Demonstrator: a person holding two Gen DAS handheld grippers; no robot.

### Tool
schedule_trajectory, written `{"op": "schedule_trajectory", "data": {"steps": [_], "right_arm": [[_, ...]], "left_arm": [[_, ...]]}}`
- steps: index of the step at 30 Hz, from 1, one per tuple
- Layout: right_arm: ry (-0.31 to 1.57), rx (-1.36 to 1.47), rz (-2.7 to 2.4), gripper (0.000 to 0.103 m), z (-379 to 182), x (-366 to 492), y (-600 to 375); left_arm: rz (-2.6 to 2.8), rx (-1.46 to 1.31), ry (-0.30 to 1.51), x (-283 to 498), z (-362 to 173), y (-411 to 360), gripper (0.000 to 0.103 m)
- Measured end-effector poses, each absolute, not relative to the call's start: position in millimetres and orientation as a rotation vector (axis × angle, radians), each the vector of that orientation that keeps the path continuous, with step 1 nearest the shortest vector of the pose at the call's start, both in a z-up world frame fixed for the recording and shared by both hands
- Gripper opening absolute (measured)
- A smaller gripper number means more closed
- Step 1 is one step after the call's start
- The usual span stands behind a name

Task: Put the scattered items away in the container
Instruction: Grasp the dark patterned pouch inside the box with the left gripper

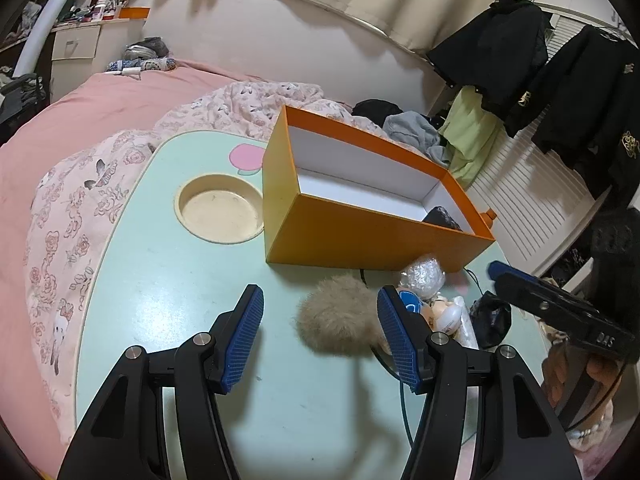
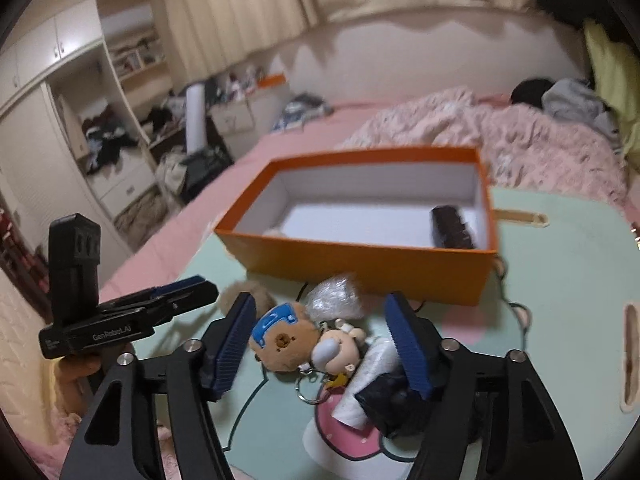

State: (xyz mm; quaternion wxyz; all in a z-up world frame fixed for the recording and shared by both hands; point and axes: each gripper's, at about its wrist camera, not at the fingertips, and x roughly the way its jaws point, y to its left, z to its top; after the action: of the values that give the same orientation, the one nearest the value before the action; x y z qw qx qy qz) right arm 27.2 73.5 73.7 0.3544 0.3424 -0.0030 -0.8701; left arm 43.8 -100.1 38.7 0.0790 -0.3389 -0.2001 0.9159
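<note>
The mint-green worktop (image 1: 168, 280) is seen beneath both jaws. Ahead, the open orange cardboard box (image 2: 372, 258) is set. The beige fluffy pom-pom (image 1: 338, 312) is framed between the left gripper (image 1: 320, 336) jaws, spread wide, untouched. The brown plush bear keychain (image 2: 286, 340) is bracketed by the right gripper (image 2: 320, 340) jaws, likewise wide.

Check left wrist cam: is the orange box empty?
No, the orange box already holds a dark item in its right end.

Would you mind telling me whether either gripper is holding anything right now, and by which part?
Nothing is held. The left gripper is open around the fur pompom; the right gripper is open over the bear keychain.
</note>
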Motion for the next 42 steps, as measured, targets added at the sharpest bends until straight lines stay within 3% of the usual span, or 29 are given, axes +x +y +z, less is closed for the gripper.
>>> {"op": "schedule_trajectory", "data": {"steps": [2,9,12,13,17,24,34,42], "right_arm": [[-0.034,0.842,-2.298,0.078,74,34,82],[-0.132,0.826,-2.353,0.079,68,46,105],[-0.16,0.812,-2.397,0.079,69,52,116],[-0.179,0.816,-2.42,0.079,70,52,121],[-0.275,0.831,-2.456,0.079,69,51,139],[-0.287,0.839,-2.431,0.079,70,53,143],[-0.316,0.84,-2.412,0.079,68,50,146],[-0.313,0.85,-2.407,0.079,68,50,143]], "left_arm": [[2.742,-1.005,-0.592,44,42,-100,0.06],[2.746,-0.93,-0.541,37,79,-92,0.06],[2.693,-0.892,-0.452,23,107,-75,0.08],[2.672,-0.9,-0.432,14,116,-68,0.08],[2.537,-1.034,-0.37,-43,133,-29,0.08],[2.318,-1.465,-0.354,-139,90,34,0.08],[2.327,-1.623,-0.189,-162,66,67,0.074],[2.382,-1.604,-0.099,-162,71,50,0.074]]}}
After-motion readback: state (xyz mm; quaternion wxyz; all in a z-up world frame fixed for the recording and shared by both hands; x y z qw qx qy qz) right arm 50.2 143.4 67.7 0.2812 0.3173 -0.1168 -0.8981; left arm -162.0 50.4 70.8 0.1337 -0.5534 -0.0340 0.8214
